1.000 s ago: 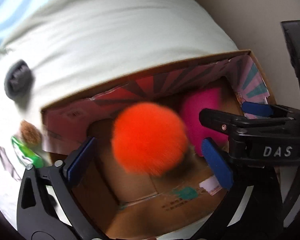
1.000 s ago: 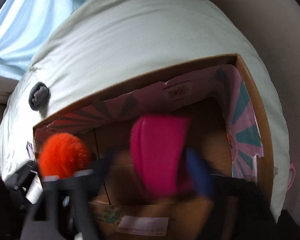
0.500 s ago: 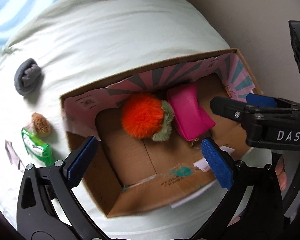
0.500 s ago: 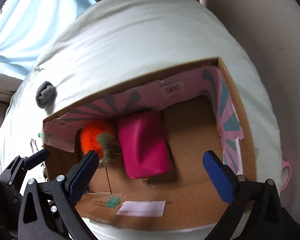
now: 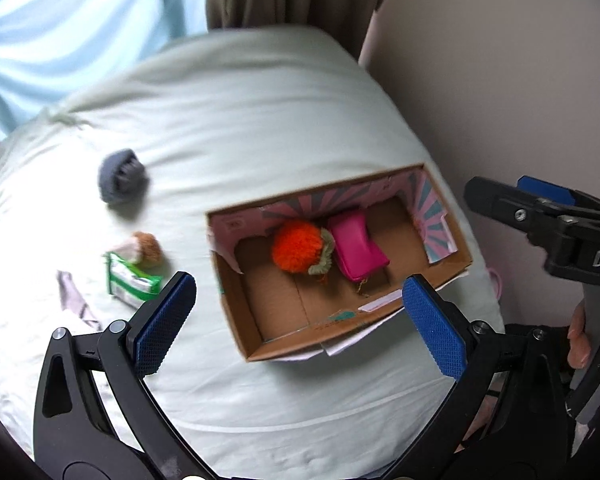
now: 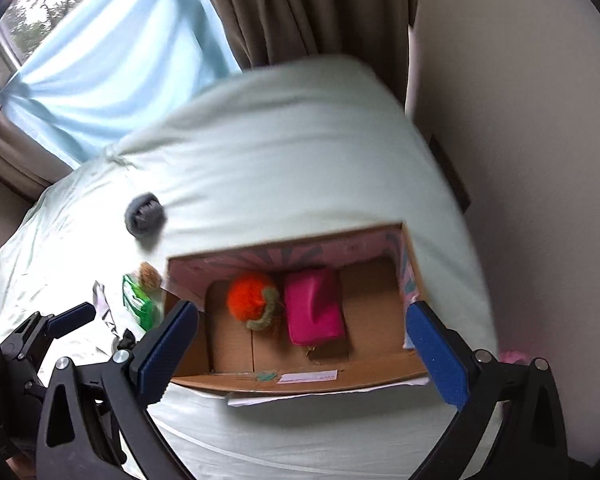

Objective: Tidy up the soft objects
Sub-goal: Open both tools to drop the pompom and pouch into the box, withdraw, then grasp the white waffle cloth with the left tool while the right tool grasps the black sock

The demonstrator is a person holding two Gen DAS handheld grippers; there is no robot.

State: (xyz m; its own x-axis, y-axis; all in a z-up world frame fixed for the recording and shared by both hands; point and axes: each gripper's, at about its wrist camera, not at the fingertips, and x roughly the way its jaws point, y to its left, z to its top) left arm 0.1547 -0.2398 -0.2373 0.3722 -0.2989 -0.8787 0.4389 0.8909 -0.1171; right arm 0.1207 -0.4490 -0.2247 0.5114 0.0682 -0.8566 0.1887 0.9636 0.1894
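Cardboard box [image 5: 340, 328] open-topped on a pale green bed cover [image 5: 260, 128], close to the wall-side edge of the bed; inner walls lined in pink with grey and teal rays. Inside, against the far wall: orange fluffy pompom toy [image 5: 298, 245] with a greenish fringe, touching a magenta soft pouch [image 5: 358, 245] on its right. Rest of the box floor bare cardboard, with a white label near the front wall.

Left hand-held gripper [image 5: 298, 320] held above the bed near the box, released, jaws wide apart with nothing between the blue pads [image 5: 162, 322]. Right hand-held gripper [image 6: 300, 354] likewise released and empty, hovering over the front of the box; also seen at the right edge of the left wrist view, gripped by fingers [image 5: 578, 338] of a person.

Outside the box, on the cover to its left: rolled grey sock [image 5: 120, 176], well apart from the box; nearer, a small brown plush [image 5: 148, 249] touching a green tissue pack [image 5: 130, 286]; just beside that, a flat strip of pale patterned fabric [image 5: 74, 300].

Behind the bed, brown curtain [image 6: 300, 4] and a light blue sheer curtain [image 6: 112, 64] across the window.
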